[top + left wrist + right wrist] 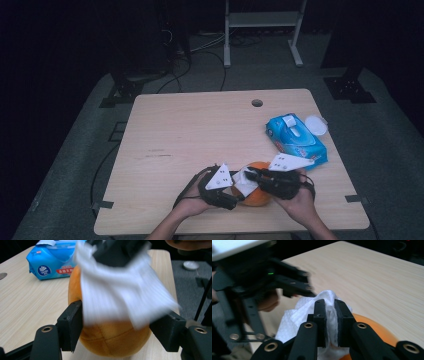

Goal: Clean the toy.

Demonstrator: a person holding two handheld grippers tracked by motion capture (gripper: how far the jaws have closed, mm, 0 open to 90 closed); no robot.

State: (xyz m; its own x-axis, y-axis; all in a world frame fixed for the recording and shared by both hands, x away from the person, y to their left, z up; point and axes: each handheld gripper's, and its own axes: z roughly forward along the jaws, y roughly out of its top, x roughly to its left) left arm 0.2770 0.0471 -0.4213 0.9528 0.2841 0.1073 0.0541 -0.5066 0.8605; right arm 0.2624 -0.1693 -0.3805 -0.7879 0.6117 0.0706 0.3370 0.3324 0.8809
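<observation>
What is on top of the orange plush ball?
A white wipe drapes over the orange plush ball, pinched by the right gripper. The ball's upper surface beneath it is covered.

A lab: bare table [200, 130] (dark drapes, floor cables [200, 55]).

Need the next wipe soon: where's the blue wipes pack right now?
In the high view the blue wipes pack lies on the table's right side, just beyond the right gripper, a white lid beside it.
</observation>
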